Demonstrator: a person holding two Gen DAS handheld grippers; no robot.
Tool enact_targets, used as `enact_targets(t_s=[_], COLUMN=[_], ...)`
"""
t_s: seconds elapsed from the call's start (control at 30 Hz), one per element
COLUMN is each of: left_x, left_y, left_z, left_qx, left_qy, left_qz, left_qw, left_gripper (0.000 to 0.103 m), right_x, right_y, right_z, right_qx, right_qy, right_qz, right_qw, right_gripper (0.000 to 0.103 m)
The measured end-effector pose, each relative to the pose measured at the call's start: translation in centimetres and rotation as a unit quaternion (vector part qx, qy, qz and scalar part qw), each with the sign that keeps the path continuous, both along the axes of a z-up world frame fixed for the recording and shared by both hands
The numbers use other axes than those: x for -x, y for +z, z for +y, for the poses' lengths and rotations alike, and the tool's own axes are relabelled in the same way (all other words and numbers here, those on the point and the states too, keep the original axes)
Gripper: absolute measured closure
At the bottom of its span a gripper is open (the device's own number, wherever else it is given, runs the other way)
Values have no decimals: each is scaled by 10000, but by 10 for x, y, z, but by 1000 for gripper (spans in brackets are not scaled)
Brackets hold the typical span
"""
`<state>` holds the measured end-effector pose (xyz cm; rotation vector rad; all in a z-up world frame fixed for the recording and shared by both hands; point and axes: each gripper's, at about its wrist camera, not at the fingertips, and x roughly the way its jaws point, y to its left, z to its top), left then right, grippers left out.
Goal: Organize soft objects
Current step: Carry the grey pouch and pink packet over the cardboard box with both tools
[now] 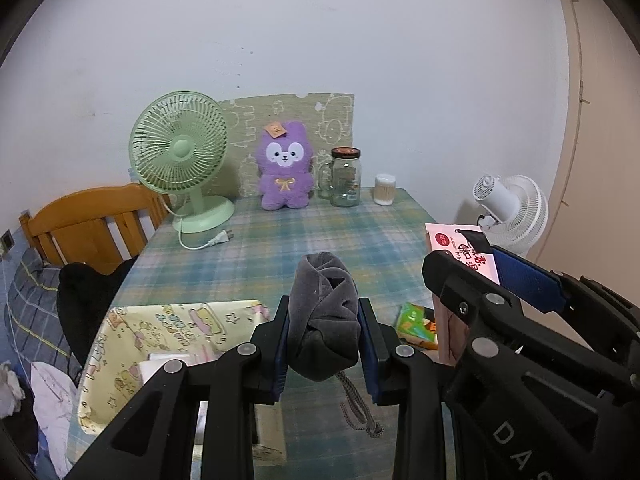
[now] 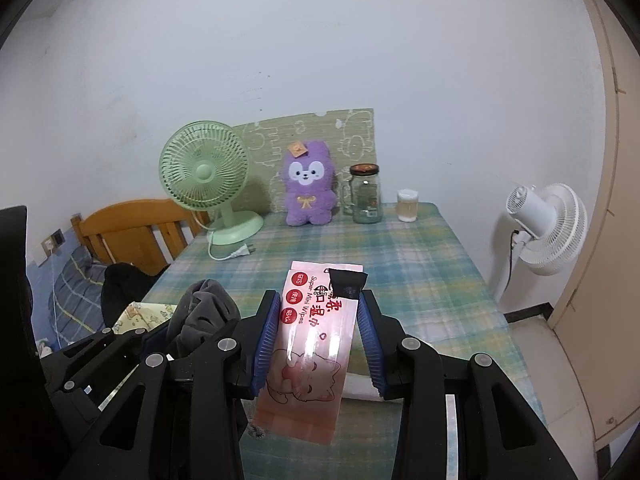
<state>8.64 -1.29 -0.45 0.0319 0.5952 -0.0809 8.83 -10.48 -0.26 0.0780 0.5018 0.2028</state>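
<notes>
My left gripper [image 1: 324, 330] is shut on a rolled grey velvet pouch [image 1: 324, 312], held above the plaid table with its drawstring hanging down. The pouch also shows in the right wrist view [image 2: 204, 316]. My right gripper [image 2: 318, 320] is shut on a pink pack of wet wipes [image 2: 316, 332], held above the table just right of the left gripper; the pack shows in the left wrist view [image 1: 460, 248]. A purple plush toy [image 1: 285, 168] sits upright at the table's far edge. A yellow cartoon-print storage box [image 1: 132, 344] stands open at the near left.
A green desk fan [image 1: 180, 152] with a loose plug stands at the back left. A glass jar [image 1: 346, 178] and a cotton-swab tub [image 1: 385, 189] stand at the back. A small green packet [image 1: 414, 324] lies near the front. A white fan [image 2: 548, 228] stands right of the table; a wooden chair [image 1: 92, 220] is left.
</notes>
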Motion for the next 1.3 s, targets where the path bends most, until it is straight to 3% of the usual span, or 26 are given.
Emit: enact_targets(t_s=[0.7, 1.3], left_x=[-4, -21], left_y=[-7, -40], left_z=[63, 122], left_qx=[-179, -98], left_qy=[444, 942], left_qz=[7, 465], left_qw=[9989, 9944], left_gripper=[73, 72], right_x=[-17, -46], right_y=[-9, -41], right_z=[69, 132], right_qx=[85, 155], right_qy=[515, 1195], right_qz=[142, 534], right_qw=[9985, 9913], right_gripper=[60, 60])
